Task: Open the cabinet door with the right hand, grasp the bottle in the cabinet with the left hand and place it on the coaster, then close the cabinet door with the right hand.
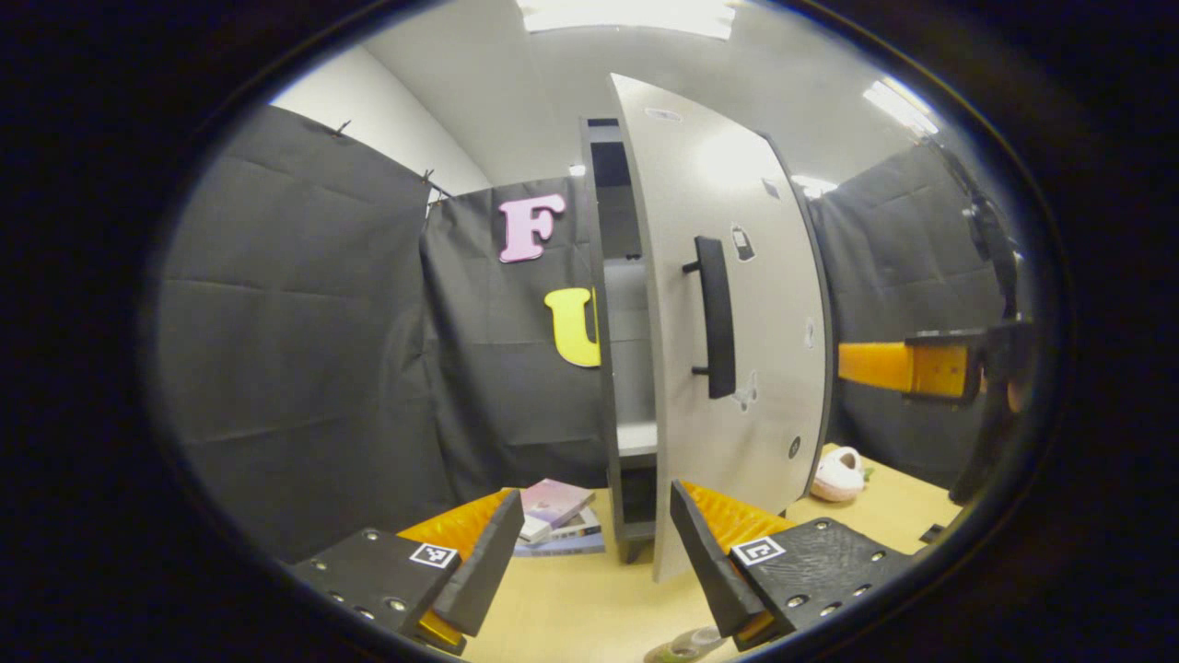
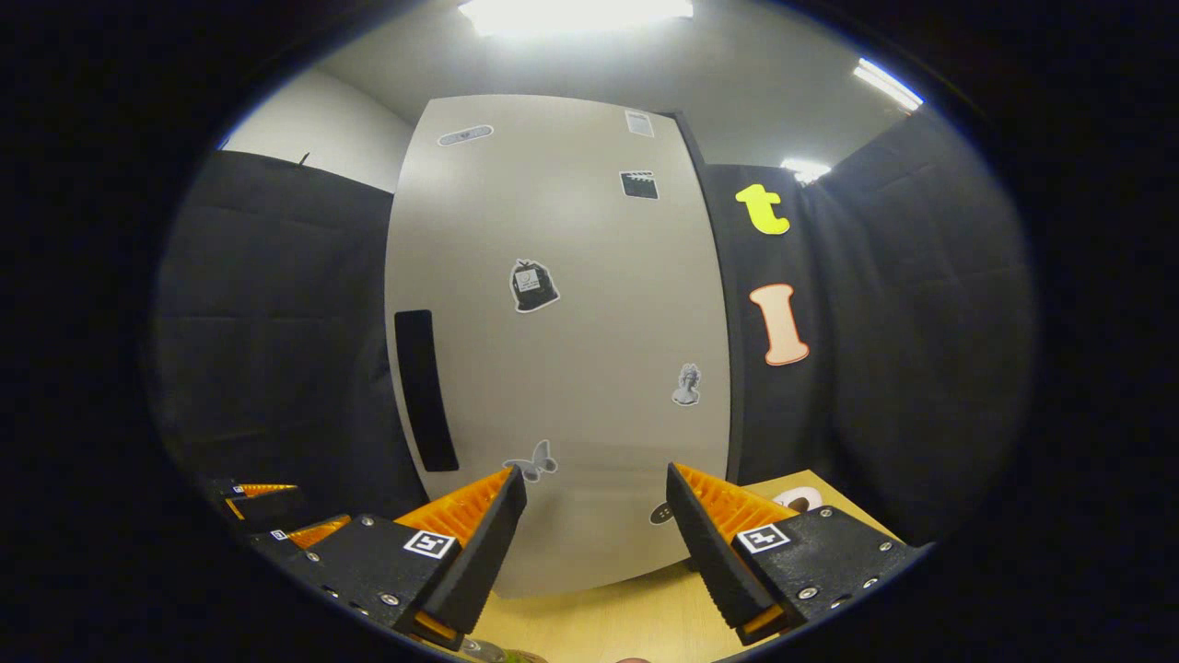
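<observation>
Cabinet door (image 1: 728,313), one of it, stands partly open ahead of my left claw (image 1: 589,552), which is spread wide and holds nothing. I count one black handle (image 1: 715,316) on the door, one stack of books (image 1: 555,520) and one pink slipper (image 1: 838,474) on the wooden desk (image 1: 589,608). From the left gripper view the cabinet (image 1: 626,368) shows bare shelves through the gap. My right claw (image 2: 589,543) is also spread and empty, facing the door's front, just short of it. Black cloth walls surround the booth under bright ceiling lights.
</observation>
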Available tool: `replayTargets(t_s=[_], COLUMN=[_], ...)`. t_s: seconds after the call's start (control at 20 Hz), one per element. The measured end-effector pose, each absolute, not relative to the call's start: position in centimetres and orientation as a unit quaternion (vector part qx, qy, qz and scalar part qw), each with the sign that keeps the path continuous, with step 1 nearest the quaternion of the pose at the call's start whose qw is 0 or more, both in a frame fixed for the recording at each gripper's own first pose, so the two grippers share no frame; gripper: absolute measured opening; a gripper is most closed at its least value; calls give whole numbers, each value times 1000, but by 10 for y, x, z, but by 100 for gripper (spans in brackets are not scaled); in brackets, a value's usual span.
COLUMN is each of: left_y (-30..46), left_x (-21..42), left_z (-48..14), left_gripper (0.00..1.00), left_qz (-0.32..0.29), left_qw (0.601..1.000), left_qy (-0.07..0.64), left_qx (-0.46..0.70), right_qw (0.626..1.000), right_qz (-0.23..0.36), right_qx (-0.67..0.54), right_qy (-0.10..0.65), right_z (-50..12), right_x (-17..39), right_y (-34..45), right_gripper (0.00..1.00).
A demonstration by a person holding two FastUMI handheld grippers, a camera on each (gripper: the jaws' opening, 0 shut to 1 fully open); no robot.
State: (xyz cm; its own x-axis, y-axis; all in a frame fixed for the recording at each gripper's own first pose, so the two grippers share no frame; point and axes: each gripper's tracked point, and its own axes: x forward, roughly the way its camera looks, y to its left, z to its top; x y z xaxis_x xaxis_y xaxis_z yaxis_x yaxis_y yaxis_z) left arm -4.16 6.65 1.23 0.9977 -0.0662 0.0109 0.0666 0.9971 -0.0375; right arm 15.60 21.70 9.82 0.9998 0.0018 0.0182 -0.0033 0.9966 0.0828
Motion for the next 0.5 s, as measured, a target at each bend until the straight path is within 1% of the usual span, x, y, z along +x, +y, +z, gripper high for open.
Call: replayTargets(t_s=[0.05, 0.1, 0.15, 0.2, 0.25, 0.3, 0.35, 0.4, 0.45, 0.5], left_y=[60, 52, 43, 34, 28, 21, 11, 4, -3, -8], left_x=[-37, -31, -25, -20, -16, -14, -13, -12, -8, -7], left_z=[16, 21, 27, 31, 34, 38, 41, 44, 48, 50], left_gripper=[96, 92, 92, 92, 96, 96, 92, 92, 96, 92], left_qz=[-34, -39, -43, -44, -41, -39, -40, -39, -41, -41], left_qw=[999, 999, 999, 999, 999, 999, 999, 999, 999, 999], left_qy=[-4, -6, -9, -12, -13, -16, -20, -24, -30, -31], left_qx=[-18, -19, -19, -16, -9, -3, 0, 0, -5, -9], right_qw=[999, 999, 999, 999, 998, 998, 998, 998, 998, 998], right_qz=[-5, -8, -13, -21, -21, -15, -7, -6, -6, -5], right_qx=[38, 31, 18, 5, -1, 0, 3, 3, 1, -1], right_qy=[-14, -21, -34, -50, -64, -67, -67, -65, -63, -61], right_z=[94, 94, 97, 101, 104, 106, 105, 105, 105, 105], right_x=[158, 158, 159, 158, 159, 160, 161, 163, 165, 167], right_y=[215, 214, 210, 205, 204, 205, 206, 205, 203, 202], right_gripper=[95, 95, 95, 95, 95, 90, 95, 95, 95, 95])
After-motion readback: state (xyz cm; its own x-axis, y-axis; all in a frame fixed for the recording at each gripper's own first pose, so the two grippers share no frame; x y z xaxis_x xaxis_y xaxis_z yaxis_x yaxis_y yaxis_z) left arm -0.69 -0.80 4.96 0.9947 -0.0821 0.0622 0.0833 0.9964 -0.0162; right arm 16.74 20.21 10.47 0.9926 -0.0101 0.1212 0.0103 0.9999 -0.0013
